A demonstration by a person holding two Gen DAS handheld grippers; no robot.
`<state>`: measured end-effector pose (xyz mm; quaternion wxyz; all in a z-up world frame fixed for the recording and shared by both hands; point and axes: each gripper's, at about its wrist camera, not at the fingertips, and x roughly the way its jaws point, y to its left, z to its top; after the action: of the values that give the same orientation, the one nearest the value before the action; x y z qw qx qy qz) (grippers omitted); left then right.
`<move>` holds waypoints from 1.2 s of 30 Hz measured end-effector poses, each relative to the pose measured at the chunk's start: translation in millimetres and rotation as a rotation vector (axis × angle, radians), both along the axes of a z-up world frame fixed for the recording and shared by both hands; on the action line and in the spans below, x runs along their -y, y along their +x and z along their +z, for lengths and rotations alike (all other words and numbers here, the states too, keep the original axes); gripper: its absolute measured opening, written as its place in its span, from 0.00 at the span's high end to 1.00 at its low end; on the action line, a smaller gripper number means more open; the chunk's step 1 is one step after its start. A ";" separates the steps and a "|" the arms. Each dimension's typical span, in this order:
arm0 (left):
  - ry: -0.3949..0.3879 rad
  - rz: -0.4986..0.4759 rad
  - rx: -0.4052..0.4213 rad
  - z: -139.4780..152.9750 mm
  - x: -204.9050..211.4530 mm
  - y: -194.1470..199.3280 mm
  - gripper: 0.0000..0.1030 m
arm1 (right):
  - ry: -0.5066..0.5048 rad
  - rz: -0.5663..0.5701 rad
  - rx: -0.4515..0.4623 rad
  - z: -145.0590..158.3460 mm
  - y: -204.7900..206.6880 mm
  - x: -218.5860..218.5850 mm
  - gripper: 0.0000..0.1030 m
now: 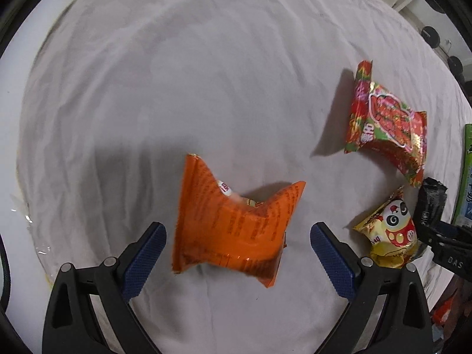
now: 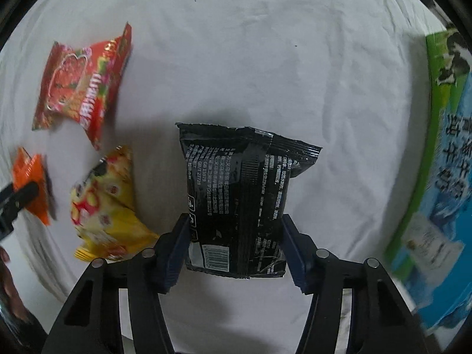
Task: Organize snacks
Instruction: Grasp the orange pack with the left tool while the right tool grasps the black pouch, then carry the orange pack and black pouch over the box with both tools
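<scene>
Left gripper [image 1: 237, 258]: fingers wide apart, orange packet [image 1: 233, 224] lying loose between them on white sheet [image 1: 177, 88] | Right gripper [image 2: 236, 249]: fingers clamped on black packet [image 2: 239, 197] | beside: yellow panda packet [image 1: 389, 234] | farther: red packet [image 1: 386, 121] | right edge: green-blue box [image 2: 442, 162]

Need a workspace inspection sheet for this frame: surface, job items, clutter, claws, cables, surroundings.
Surface: wrinkled white sheet.
Job's things: orange packet between the left claw's open fingers; red packet and yellow panda packet lying to its right; black packet in the right claw.
Clutter: green-and-blue box at the right edge.
Claws: left claw open; right claw shut on the black packet.
Cables: nothing seen.
Surroundings: dark round objects beyond the sheet, too small to identify.
</scene>
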<state>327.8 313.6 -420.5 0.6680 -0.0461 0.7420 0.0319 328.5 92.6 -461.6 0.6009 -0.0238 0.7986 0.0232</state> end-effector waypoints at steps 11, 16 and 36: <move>-0.021 0.031 -0.042 -32.5 -13.7 -2.1 0.28 | -0.038 0.018 0.004 -11.0 -12.3 -14.5 0.34; -0.022 0.059 -0.013 -33.3 -18.4 -7.4 0.34 | -0.033 -0.023 0.012 -16.2 -18.7 -2.7 0.35; -0.047 0.112 0.157 28.3 29.9 -53.5 0.43 | 0.015 -0.009 0.076 27.2 -36.0 12.5 0.53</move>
<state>274.3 283.7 -392.1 0.7199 -0.1056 0.6843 0.0480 292.5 80.1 -434.4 0.6311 -0.0167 0.7751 0.0258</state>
